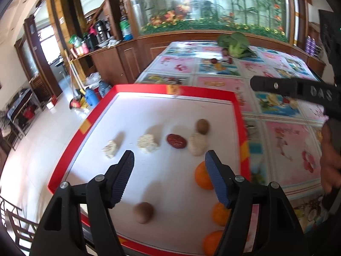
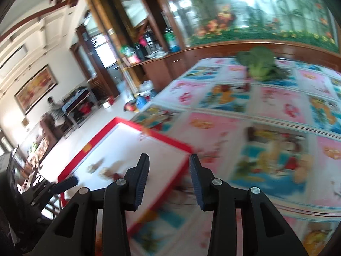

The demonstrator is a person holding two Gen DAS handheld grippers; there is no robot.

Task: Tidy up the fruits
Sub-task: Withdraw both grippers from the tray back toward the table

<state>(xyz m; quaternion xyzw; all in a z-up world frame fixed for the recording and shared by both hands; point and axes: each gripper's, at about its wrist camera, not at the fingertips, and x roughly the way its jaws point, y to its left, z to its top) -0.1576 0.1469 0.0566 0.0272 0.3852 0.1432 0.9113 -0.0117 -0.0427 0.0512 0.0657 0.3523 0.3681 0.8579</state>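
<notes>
Left claw [image 1: 169,162] view only: oranges [image 1: 202,176]

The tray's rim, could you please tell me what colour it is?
Red, with small yellow patches, around a white floor; the tray shows best in the left wrist view.

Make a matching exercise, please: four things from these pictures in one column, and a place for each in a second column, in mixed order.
Things:
1. broccoli
2. red date
3. three oranges
4. left gripper

Places:
A. on the tray, between two pale puffed cakes
B. above the tray, jaws apart with nothing between them
C. at the far end of the patterned tablecloth, off the tray
D. in a line along the right side of the tray

Pairs: 1-C, 2-A, 3-D, 4-B
</notes>
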